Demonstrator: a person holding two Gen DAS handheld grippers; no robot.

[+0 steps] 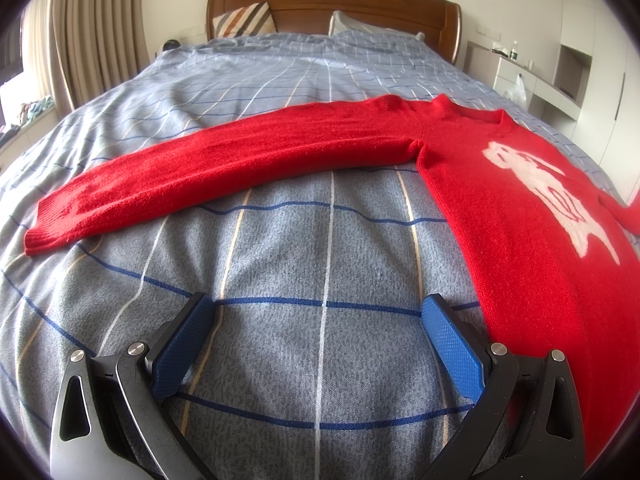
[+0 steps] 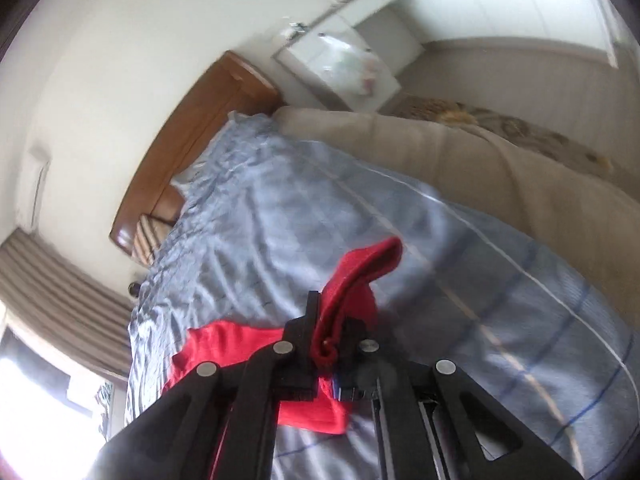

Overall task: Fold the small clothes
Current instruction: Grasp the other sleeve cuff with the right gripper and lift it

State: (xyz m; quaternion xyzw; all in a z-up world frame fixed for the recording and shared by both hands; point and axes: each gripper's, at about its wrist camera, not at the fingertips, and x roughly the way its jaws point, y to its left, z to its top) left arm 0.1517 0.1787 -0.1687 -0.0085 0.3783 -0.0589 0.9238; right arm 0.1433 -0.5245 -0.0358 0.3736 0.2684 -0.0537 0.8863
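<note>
- The red knitted sweater with a white animal figure on its chest (image 1: 520, 184) lies flat on the grey-blue checked bed cover (image 1: 280, 240), neckline toward the brown wooden headboard (image 1: 332, 4), hem toward the foot of the bed
- One long sleeve (image 1: 224, 172) stretches straight out from the shoulder, its long axis running across the bed, parallel to the headboard, ribbed cuff farthest from the body
- The knit is fuzzy and bright red; the white figure is outlined in thin red lines; no readable writing or label shows
- The left gripper (image 1: 320, 316) hovers over bare cover on the side of the sleeve away from the headboard, blue pads spread wide, nothing between them
- The right gripper (image 2: 332, 320), in a blurred view, is clamped on a bunched red sleeve end (image 2: 360, 276), lifted above the cover, cuff pointing roughly toward the headboard
</note>
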